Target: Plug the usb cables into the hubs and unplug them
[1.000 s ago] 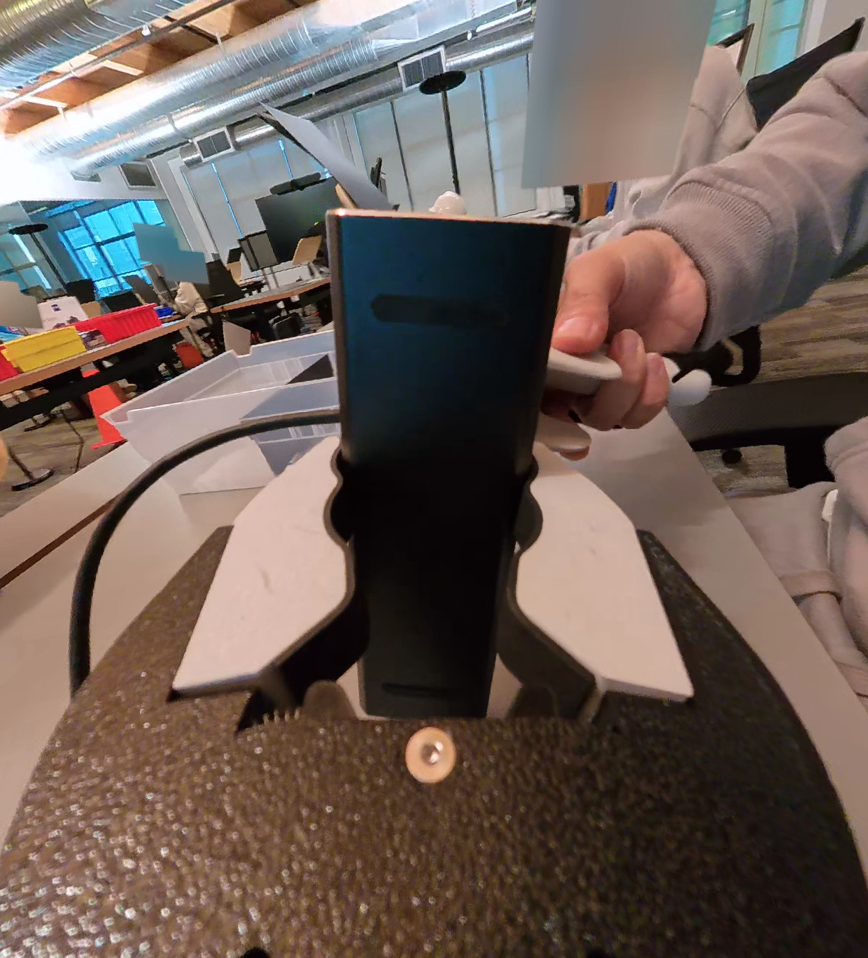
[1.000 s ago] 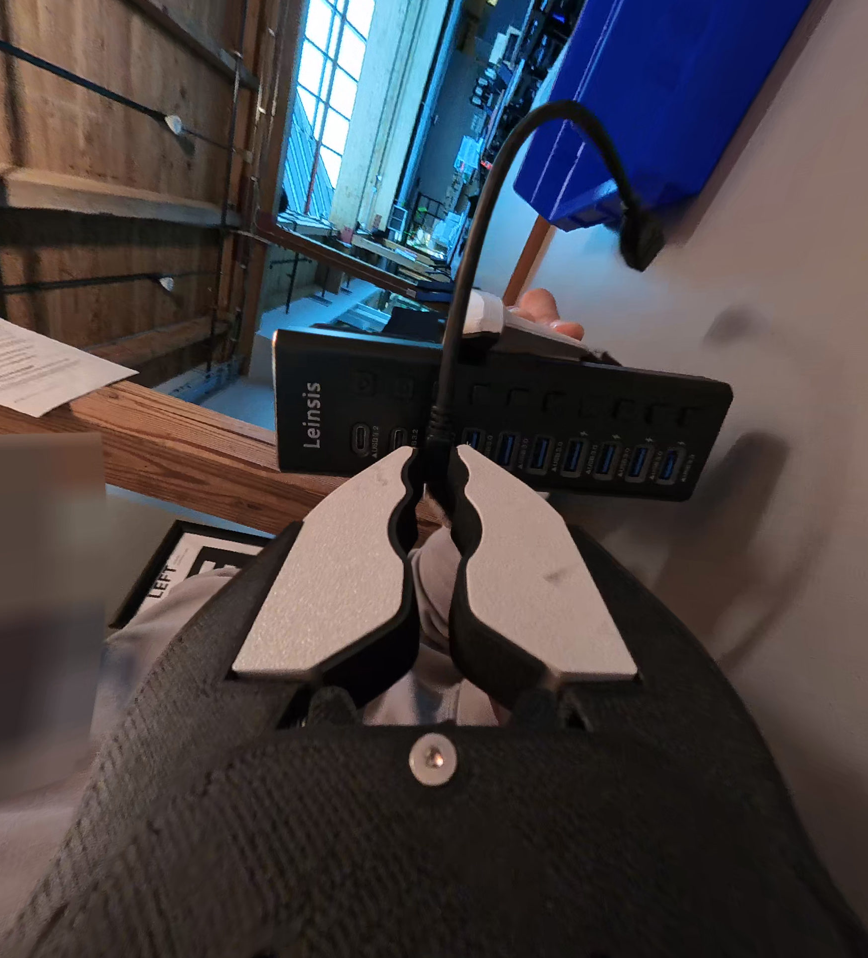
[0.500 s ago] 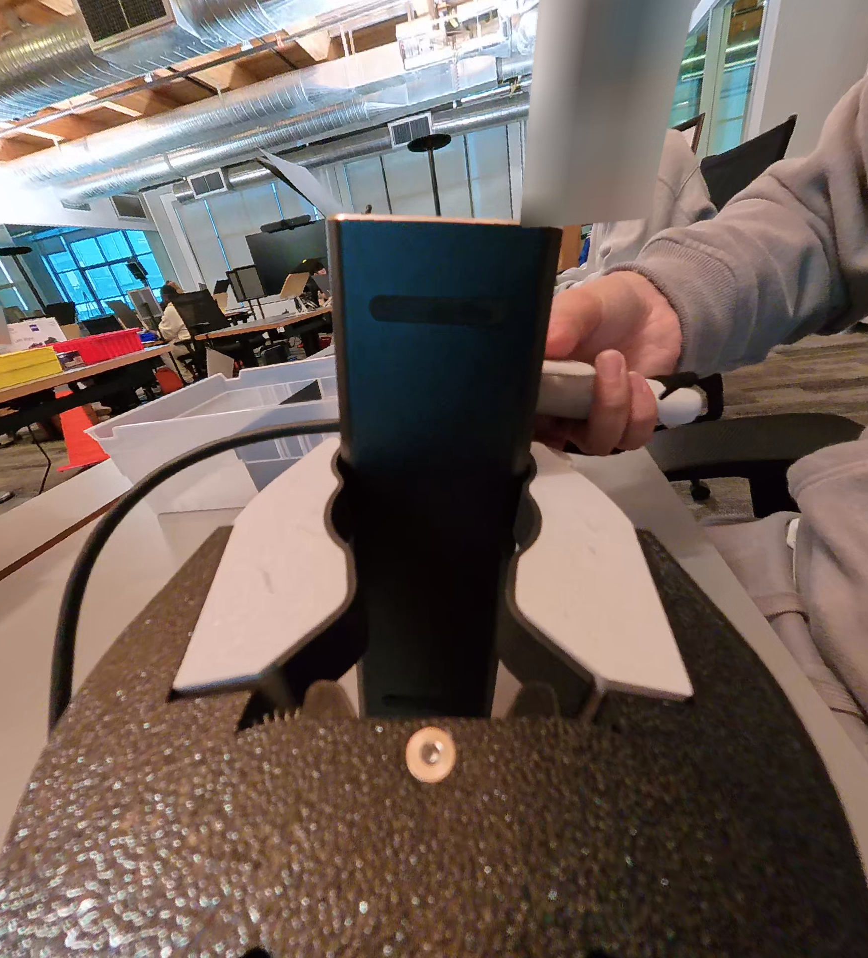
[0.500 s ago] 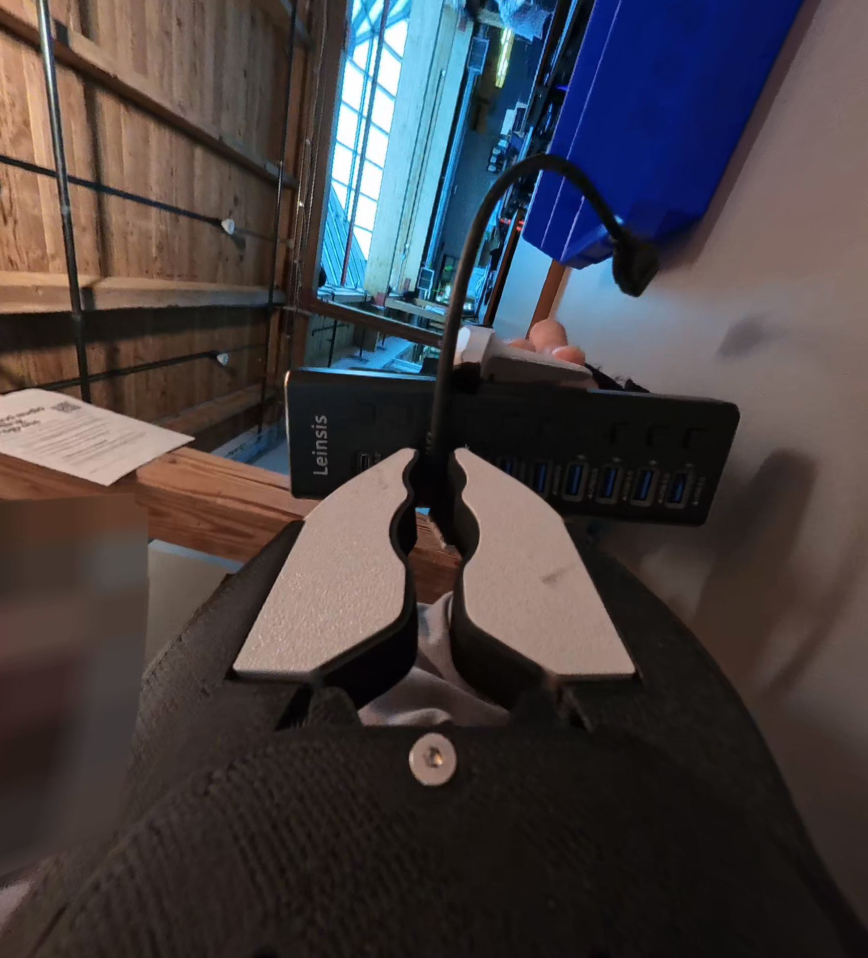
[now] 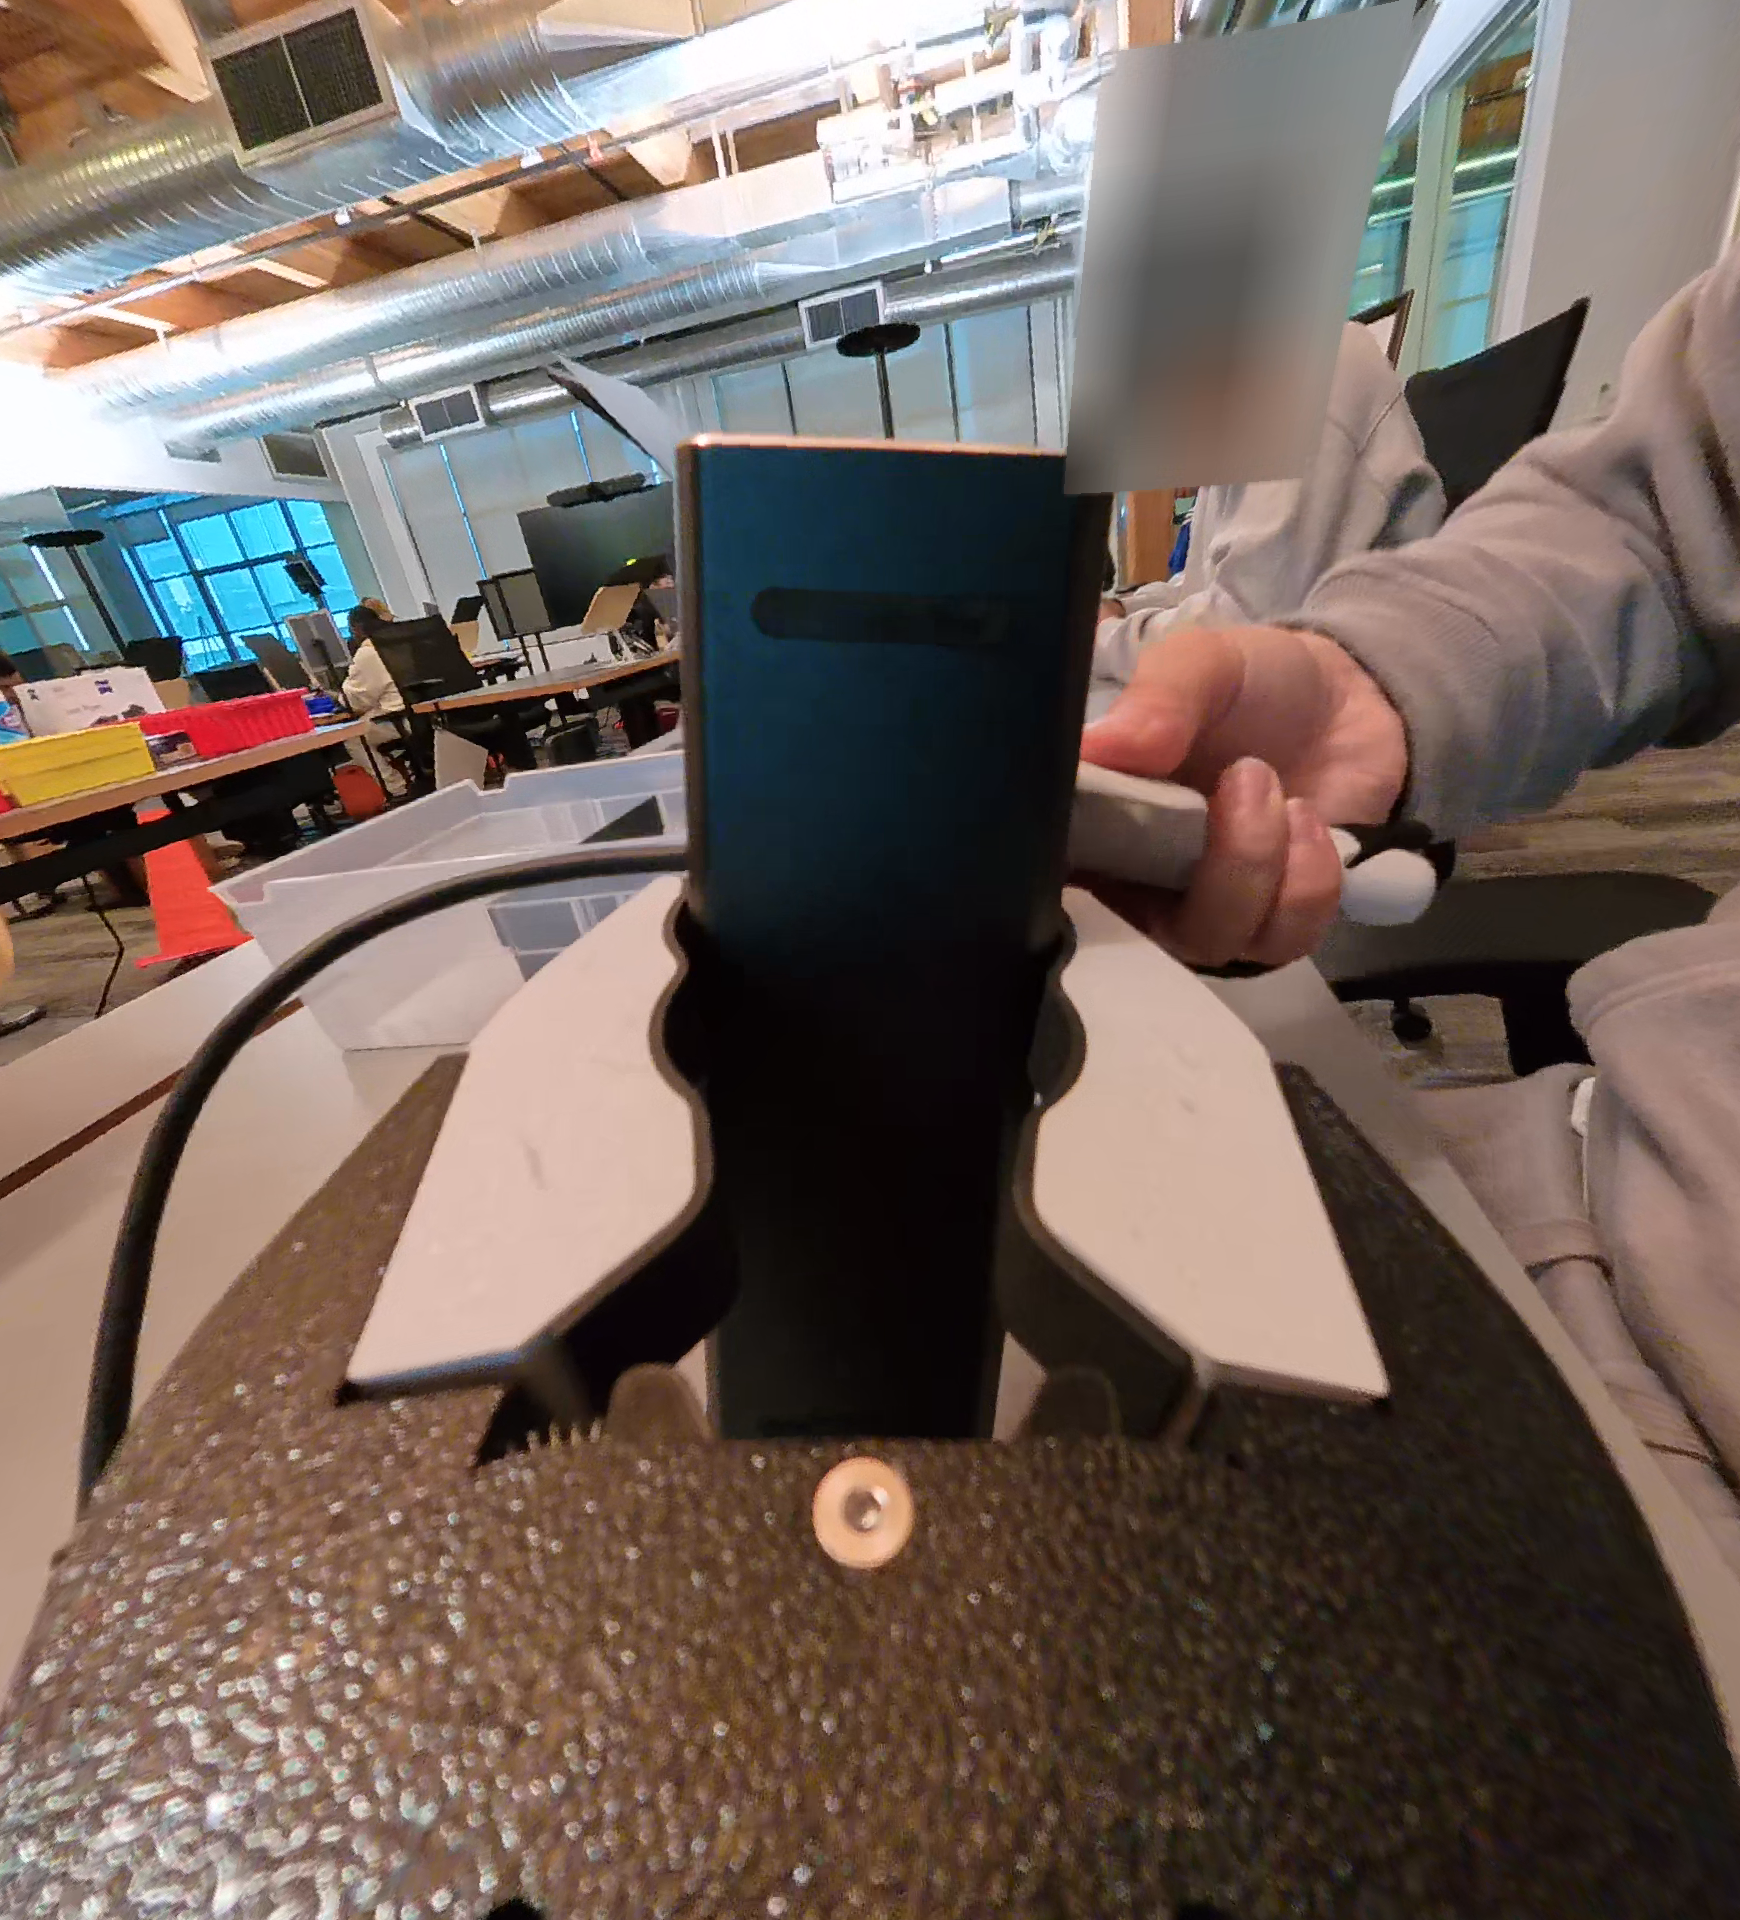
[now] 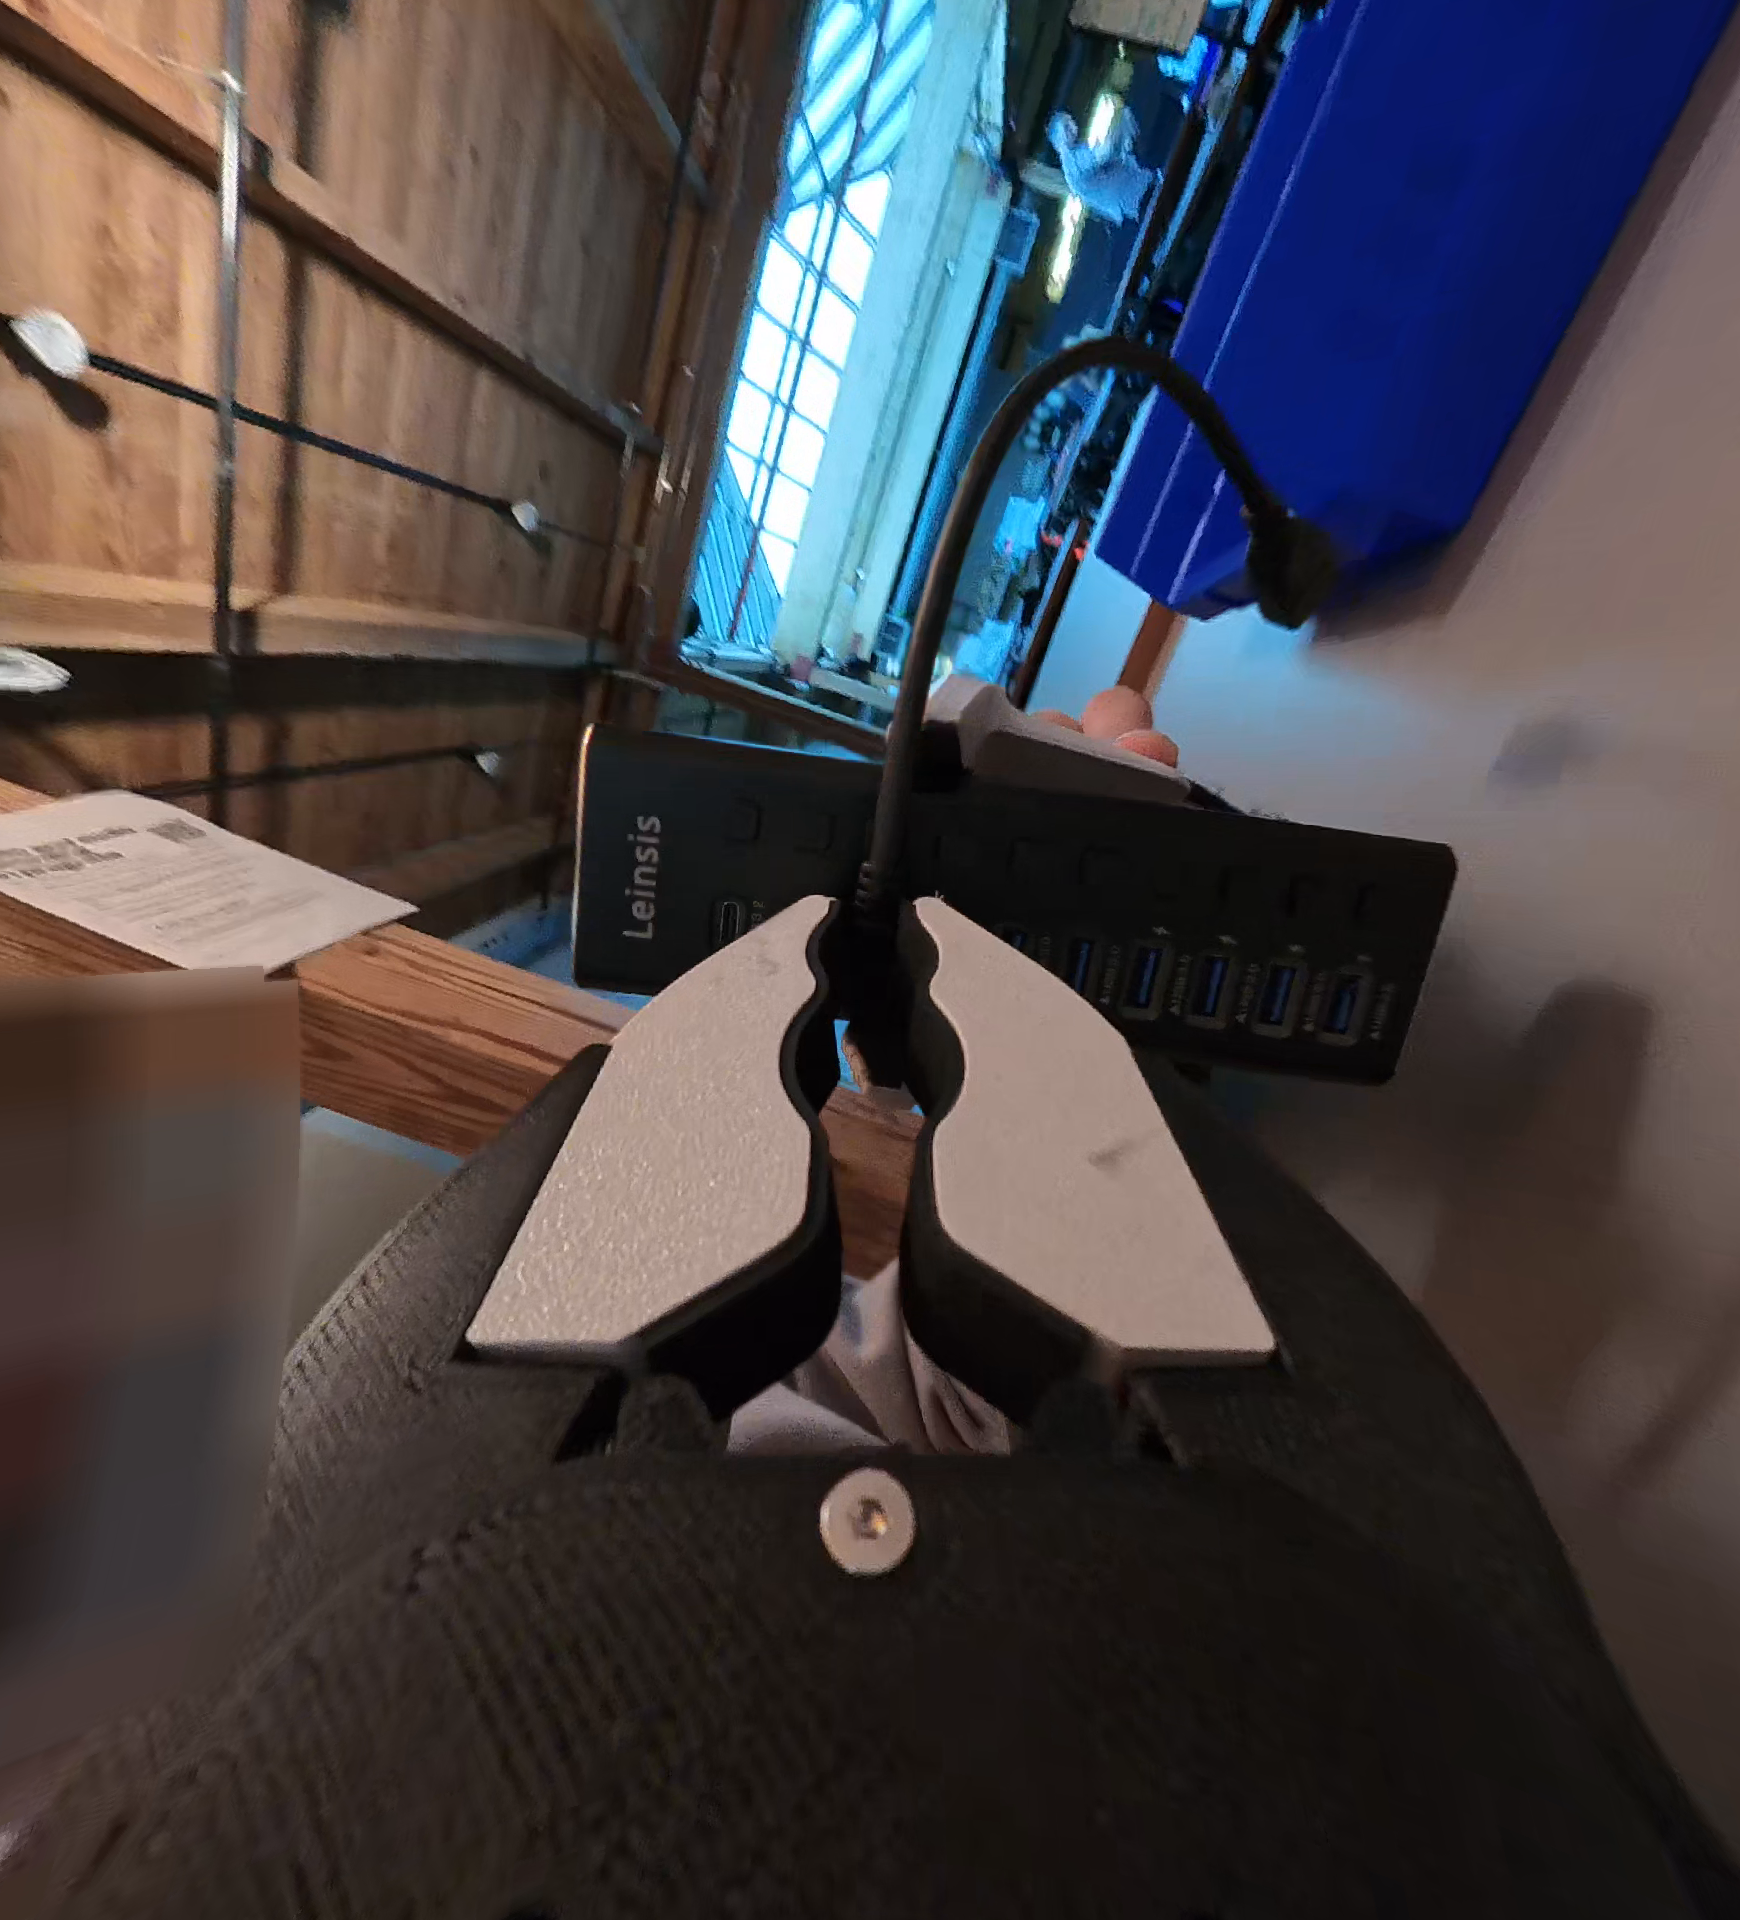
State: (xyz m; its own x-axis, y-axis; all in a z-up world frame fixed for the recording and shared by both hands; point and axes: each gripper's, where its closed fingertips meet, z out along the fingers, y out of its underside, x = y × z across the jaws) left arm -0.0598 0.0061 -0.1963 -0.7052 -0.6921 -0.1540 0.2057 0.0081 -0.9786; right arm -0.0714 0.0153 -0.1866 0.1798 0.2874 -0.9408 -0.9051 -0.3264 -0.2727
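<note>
My left gripper point(image 5: 871, 925) is shut on a dark USB hub point(image 5: 876, 790) and holds it upright above the table, back side toward the camera. In the right wrist view the hub point(image 6: 1261, 914) shows its row of blue ports. My right gripper point(image 6: 873, 914) is shut on a black USB plug point(image 6: 876, 997) just in front of the port row; I cannot tell whether it sits in a port. Its black cable point(image 6: 959, 488) arcs up and ends in a free plug point(image 6: 1287, 566). The cable also shows in the left wrist view point(image 5: 222, 1039). A hand point(image 5: 1250, 790) holds the right gripper beside the hub.
A white plastic tray point(image 5: 409, 904) stands on the grey table point(image 5: 14, 1403) behind the hub. A blue bin point(image 6: 1417, 312) sits on the table beyond the hub. A person in grey sits at the right, with a black chair point(image 5: 1520, 925) behind.
The right wrist view has swung and blurred a little; the hub sits lower in it and more of the plug shows between the fingers. The hand beside the hub has shifted slightly.
</note>
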